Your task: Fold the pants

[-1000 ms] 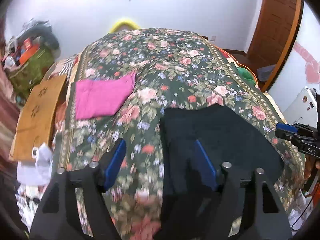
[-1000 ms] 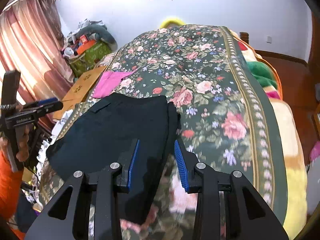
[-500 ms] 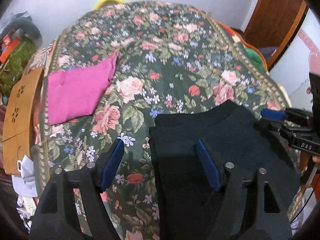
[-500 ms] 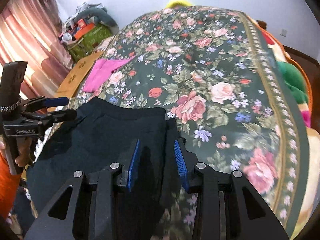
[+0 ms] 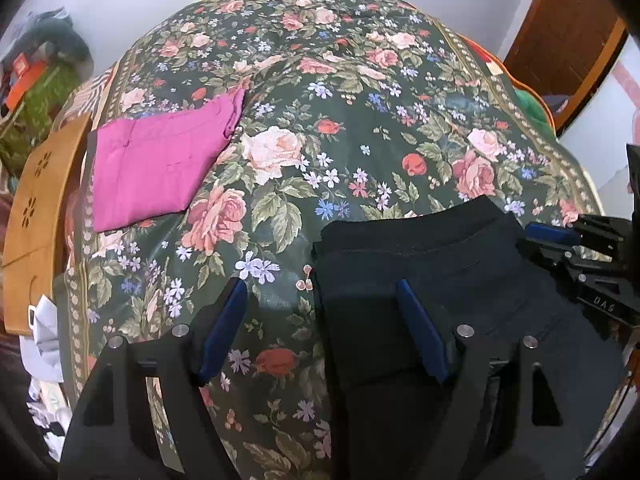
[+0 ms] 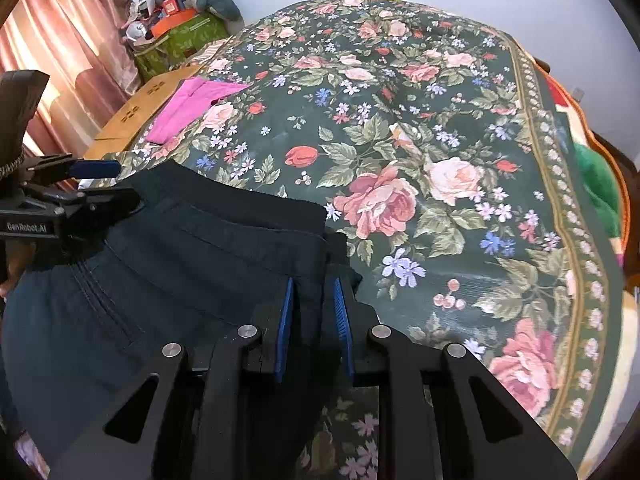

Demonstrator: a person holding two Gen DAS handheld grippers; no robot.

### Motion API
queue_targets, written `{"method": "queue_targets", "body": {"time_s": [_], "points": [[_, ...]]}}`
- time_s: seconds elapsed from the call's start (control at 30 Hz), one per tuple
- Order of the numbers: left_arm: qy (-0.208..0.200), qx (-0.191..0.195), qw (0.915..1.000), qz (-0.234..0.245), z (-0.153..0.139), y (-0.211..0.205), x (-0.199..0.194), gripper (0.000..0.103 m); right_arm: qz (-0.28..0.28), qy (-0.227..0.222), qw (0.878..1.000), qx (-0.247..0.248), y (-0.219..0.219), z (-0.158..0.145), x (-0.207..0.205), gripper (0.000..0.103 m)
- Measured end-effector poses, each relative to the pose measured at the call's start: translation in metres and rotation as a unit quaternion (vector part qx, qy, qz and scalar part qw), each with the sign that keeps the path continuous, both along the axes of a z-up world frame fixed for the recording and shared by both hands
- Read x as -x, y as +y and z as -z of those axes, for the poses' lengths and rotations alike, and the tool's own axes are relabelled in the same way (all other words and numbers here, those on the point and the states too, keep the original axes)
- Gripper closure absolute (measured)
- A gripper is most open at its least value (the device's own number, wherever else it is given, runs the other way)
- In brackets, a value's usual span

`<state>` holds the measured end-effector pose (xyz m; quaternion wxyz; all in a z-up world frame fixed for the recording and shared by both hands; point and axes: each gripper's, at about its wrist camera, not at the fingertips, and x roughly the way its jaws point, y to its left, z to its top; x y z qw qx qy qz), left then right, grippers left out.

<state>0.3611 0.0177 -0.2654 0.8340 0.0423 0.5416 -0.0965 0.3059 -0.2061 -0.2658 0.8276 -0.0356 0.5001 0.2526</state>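
Over the last second both tools have dropped toward the dark pants (image 6: 180, 264) at the bed's (image 6: 440, 120) near edge, the right tool (image 6: 314, 316) now closing on their waistband corner while the left tool (image 5: 320, 328) stays released, straddling the opposite edge.

Dark pants (image 6: 192, 280): lower legs ran off the bottom edge in both views; length not determinable. Right tongs (image 6: 314, 316): closing, pants edge between the pads; contact beneath unseen. Pink folded garment (image 5: 160, 168): partly cut by the bed's (image 6: 440, 128) edge in right view. Clutter pile (image 6: 176, 12): items too small to identify.
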Motion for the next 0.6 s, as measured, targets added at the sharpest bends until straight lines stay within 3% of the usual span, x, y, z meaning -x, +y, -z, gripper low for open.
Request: {"method": "queue_targets", "body": {"time_s": [0.1, 0.23, 0.37, 0.43, 0.6], "points": [[-0.026, -0.012, 0.9996, -0.008, -0.02, 0.004, 0.007, 0.027, 0.004, -0.013, 1.0, 0.005, -0.004, -0.015, 0.007, 0.082], [-0.054, 0.007, 0.9984, -0.016, -0.046, 0.014, 0.023, 0.027, 0.007, -0.03, 1.0, -0.007, -0.009, -0.034, 0.021, 0.08], [-0.08, 0.006, 0.9966, -0.014, -0.067, 0.015, 0.04, 0.027, 0.012, -0.041, 0.999, -0.024, -0.012, -0.052, 0.037, 0.053], [-0.086, 0.007, 0.9963, -0.009, -0.073, 0.013, 0.049, 0.027, 0.013, -0.047, 0.998, -0.029, -0.013, -0.058, 0.046, 0.046], [-0.053, 0.028, 0.9981, 0.013, -0.068, 0.005, 0.064, 0.017, 0.025, -0.044, 0.998, -0.041, -0.016, -0.06, 0.062, 0.027]]}}
